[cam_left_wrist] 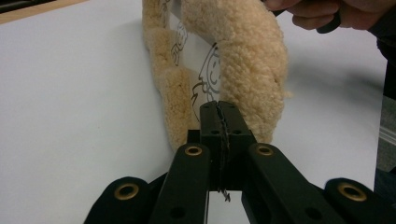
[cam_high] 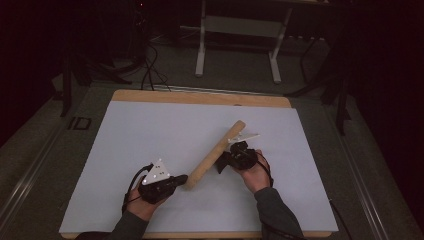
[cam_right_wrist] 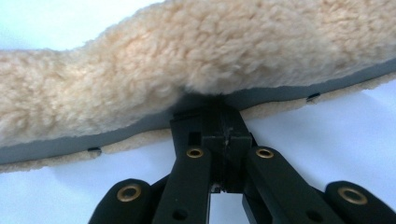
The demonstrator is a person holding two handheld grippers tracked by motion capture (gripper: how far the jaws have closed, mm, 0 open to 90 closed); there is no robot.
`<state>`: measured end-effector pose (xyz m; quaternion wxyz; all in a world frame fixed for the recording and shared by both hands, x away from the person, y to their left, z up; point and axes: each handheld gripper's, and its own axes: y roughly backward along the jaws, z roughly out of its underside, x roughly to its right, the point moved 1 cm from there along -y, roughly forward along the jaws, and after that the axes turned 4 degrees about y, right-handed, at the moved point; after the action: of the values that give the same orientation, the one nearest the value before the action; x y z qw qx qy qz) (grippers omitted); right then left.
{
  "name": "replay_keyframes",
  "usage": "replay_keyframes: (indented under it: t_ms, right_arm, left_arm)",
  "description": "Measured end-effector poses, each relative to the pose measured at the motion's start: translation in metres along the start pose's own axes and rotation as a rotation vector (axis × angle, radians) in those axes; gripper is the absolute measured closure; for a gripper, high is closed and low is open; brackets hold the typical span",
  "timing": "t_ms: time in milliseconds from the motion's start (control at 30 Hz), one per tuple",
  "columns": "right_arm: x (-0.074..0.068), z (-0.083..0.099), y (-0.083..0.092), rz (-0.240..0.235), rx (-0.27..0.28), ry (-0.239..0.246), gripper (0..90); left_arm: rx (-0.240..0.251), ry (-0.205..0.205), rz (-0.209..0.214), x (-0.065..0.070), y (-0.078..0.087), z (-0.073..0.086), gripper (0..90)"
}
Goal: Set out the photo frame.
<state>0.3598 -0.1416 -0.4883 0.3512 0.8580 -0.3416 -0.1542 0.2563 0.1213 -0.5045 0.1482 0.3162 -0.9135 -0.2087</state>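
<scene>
The room behind is dark — a pale metal stand (cam_high: 240, 35) at the top of the high view, cables (cam_high: 150, 70) on the floor upper left — and in front of me lies a white sheet (cam_high: 150, 135) on a wooden board (cam_high: 200, 97).

At the lower left of that frame, my left gripper (cam_high: 181, 179) meets the near end of the fleece piece (cam_high: 216, 152), a long tan roll running diagonally from lower centre up to the right. In the left gripper view, its jaws stand pressed together at the centre, pinching the thin edge of the fleece piece (cam_left_wrist: 233, 60) where the printed white lining (cam_left_wrist: 205, 70) shows between the two woolly folds.

Right of centre in the high view, my right gripper (cam_high: 223, 161) bites the roll at its middle. In the right gripper view, the jaws are likewise clamped, on the grey lining edge (cam_right_wrist: 93, 144) under the fleece piece (cam_right_wrist: 187, 51), which runs across the top of the frame.

I judge the step to be opening or straightening the folded fleece. To do it well I would keep both pinches firm on the edge, not on the pile alone, and draw my hands apart evenly — a one-sided tug could let the lining slip out or drag the whole roll across the sheet.
</scene>
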Motion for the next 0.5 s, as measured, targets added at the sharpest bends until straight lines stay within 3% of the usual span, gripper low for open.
replay_keyframes:
  t_ms: [500]
  right_arm:
    - [-0.0041,-0.0005,-0.0006,-0.016,-0.008,0.017,90.0]
  left_arm:
    - [0.004,-0.008,0.013,0.0082,-0.0102,-0.0039,90.0]
